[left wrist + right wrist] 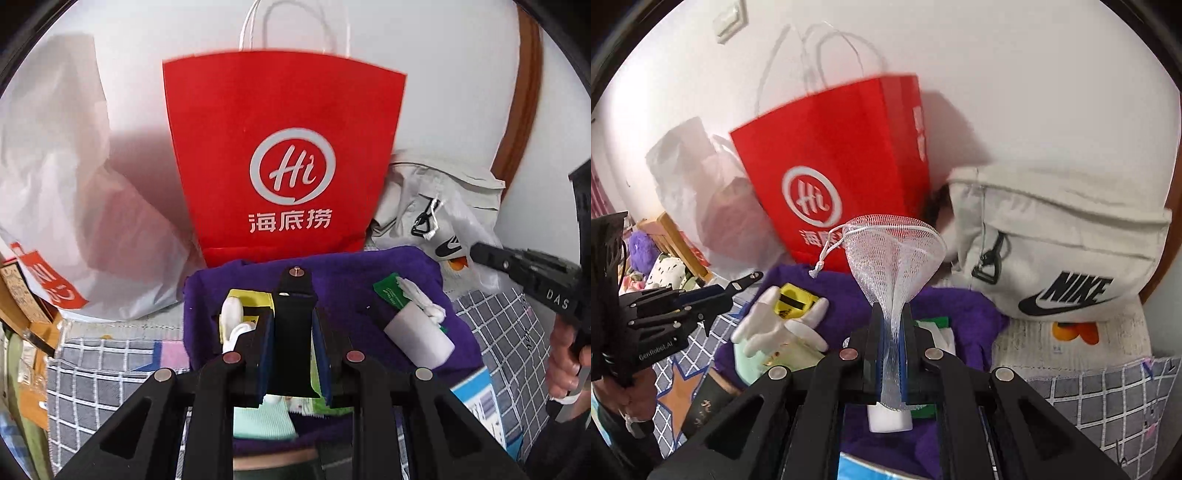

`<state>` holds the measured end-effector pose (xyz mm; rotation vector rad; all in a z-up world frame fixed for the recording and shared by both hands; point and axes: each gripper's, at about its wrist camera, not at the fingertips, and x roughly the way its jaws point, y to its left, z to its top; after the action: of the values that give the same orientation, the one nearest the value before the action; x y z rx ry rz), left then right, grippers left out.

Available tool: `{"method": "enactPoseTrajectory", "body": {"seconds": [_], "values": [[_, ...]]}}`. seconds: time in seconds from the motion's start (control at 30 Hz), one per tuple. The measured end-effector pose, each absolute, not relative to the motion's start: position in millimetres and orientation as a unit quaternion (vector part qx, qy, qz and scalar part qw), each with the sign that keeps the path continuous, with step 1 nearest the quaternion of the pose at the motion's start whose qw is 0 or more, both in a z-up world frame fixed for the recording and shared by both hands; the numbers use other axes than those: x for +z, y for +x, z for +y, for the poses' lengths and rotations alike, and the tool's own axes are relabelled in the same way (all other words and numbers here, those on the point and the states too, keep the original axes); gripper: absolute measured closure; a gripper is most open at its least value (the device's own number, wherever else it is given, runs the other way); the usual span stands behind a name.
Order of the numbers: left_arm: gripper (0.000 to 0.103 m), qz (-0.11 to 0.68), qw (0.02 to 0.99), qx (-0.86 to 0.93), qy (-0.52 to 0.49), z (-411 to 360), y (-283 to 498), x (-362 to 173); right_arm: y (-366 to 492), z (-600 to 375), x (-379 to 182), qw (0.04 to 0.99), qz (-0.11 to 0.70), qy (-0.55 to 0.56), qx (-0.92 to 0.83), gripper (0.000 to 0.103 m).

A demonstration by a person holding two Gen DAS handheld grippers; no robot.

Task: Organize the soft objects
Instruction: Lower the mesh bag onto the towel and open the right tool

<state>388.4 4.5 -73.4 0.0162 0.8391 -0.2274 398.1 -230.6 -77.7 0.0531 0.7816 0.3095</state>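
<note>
A purple towel (369, 266) lies on the bed with small soft items on it: a white roll (417, 336), a green packet (388, 290), a yellow packet (251, 299) and a white bunny-shaped toy (775, 325). My left gripper (293, 295) is shut on a flat black item and holds it upright over the towel. My right gripper (892, 317) is shut on a white mesh drawstring pouch (894, 251), whose open mouth fans out above the fingers. The left gripper also shows in the right wrist view (738, 284).
A red paper bag (284, 158) stands against the wall behind the towel. A grey Nike bag (1056, 240) lies to its right and white plastic bags (66, 206) to its left. The bed has a grey checked cover (110, 376).
</note>
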Motion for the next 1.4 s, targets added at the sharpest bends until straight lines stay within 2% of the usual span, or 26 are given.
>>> {"method": "enactPoseTrajectory", "body": {"seconds": [0.27,1.07,1.1,1.17,1.2,1.23,1.4], "values": [[0.083,0.434,0.895,-0.107,0.006,7.5,403.9,-107.1,417.8,-237.1,-110.7,0.897,0.420,0.013,0.136,0.096],[0.083,0.465,0.877,-0.118,0.001,5.8,414.9,-133.6,445.0,-231.4,-167.3,0.851,0.507,0.013,0.139,0.092],[0.083,0.466,0.877,-0.118,0.000,5.4,414.9,-134.3,443.9,-230.1,-165.9,0.851,0.506,0.012,0.141,0.090],[0.083,0.469,0.875,-0.122,-0.004,3.7,416.1,-137.4,441.6,-228.8,-163.4,0.852,0.502,0.012,0.146,0.065],[0.083,0.471,0.874,-0.121,-0.006,3.4,416.9,-138.9,440.2,-227.7,-162.1,0.854,0.500,0.009,0.146,0.059],[0.083,0.472,0.873,-0.120,-0.007,3.9,417.1,-139.8,439.7,-227.5,-161.7,0.855,0.498,0.005,0.144,0.056],[0.082,0.477,0.872,-0.112,-0.014,8.4,419.5,-143.4,439.5,-227.4,-158.5,0.857,0.494,0.013,0.145,0.056]]}}
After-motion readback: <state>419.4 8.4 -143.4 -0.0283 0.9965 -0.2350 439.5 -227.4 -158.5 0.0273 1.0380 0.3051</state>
